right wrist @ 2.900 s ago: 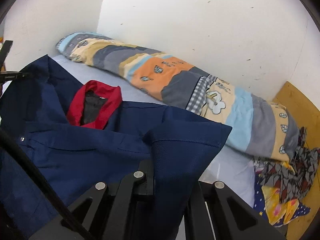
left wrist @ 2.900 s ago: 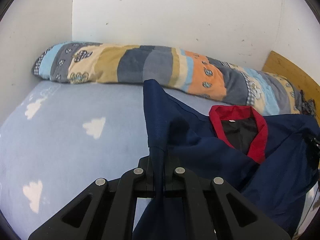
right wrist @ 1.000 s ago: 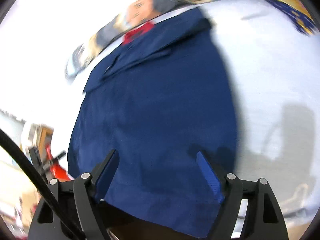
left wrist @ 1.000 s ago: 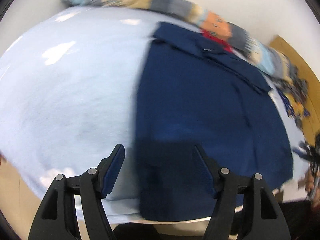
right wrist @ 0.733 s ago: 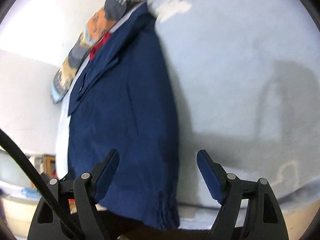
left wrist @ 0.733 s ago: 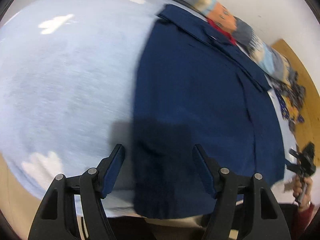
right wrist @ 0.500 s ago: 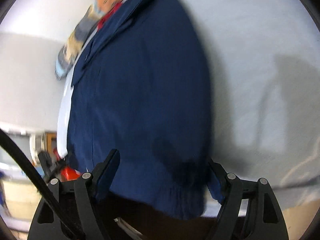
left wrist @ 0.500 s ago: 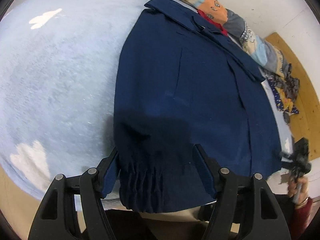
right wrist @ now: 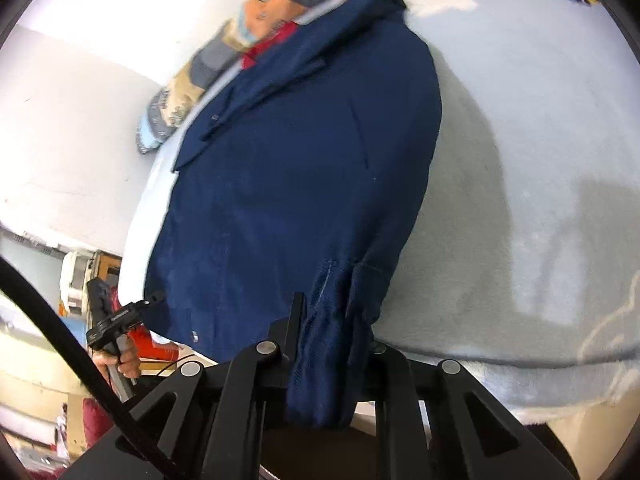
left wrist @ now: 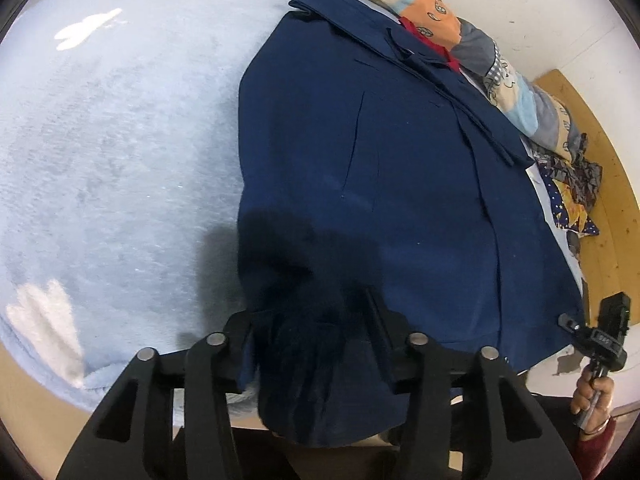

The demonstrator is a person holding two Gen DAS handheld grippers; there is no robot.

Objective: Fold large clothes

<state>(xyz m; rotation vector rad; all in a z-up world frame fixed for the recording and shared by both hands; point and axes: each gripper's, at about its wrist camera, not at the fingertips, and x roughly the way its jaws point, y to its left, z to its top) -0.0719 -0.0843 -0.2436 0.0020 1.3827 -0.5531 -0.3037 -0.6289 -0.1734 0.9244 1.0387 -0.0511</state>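
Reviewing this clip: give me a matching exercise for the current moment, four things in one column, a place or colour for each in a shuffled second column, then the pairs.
Things:
1. navy jacket
2. patchwork bolster
3. bedsheet
4. red collar lining

Descriptions:
A. pale blue with white clouds
B. lies along the white wall at the far side of the bed
C. peeks out at the garment's far end
D. spread flat, its near hem bunched in both claws

Pairs: 1-D, 2-B, 3-A, 4-C
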